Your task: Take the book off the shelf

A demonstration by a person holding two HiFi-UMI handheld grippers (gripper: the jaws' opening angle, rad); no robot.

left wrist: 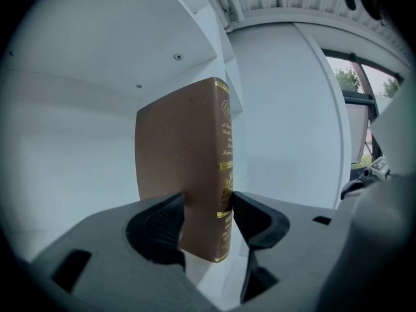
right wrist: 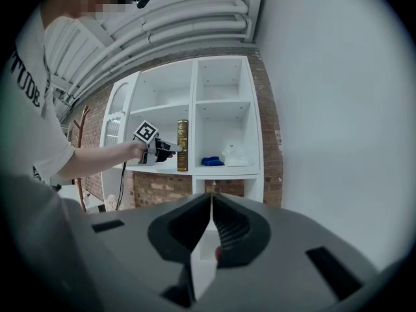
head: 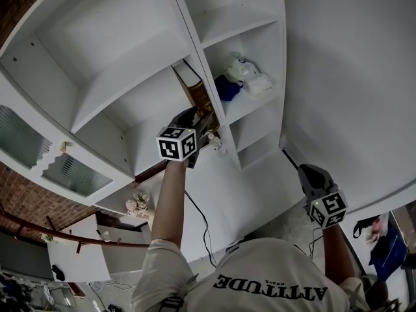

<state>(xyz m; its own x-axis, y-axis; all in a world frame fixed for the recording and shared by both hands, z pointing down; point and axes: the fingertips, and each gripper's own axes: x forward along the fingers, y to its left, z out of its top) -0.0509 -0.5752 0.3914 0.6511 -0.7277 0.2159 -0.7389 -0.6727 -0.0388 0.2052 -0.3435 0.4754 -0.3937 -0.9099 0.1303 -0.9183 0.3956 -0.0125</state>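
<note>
While the fingers of our left gripper (left wrist: 207, 221) clamped the tall brown hardback book (left wrist: 182, 168), upright between them inside the white shelf (left wrist: 65, 142), we judged a straight, level pull safest. The fingers of our right gripper (right wrist: 212, 229) were pressed together, empty.

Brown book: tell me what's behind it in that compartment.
Only the compartment's white back wall shows around the brown book; whatever lies directly behind it is covered.
</note>
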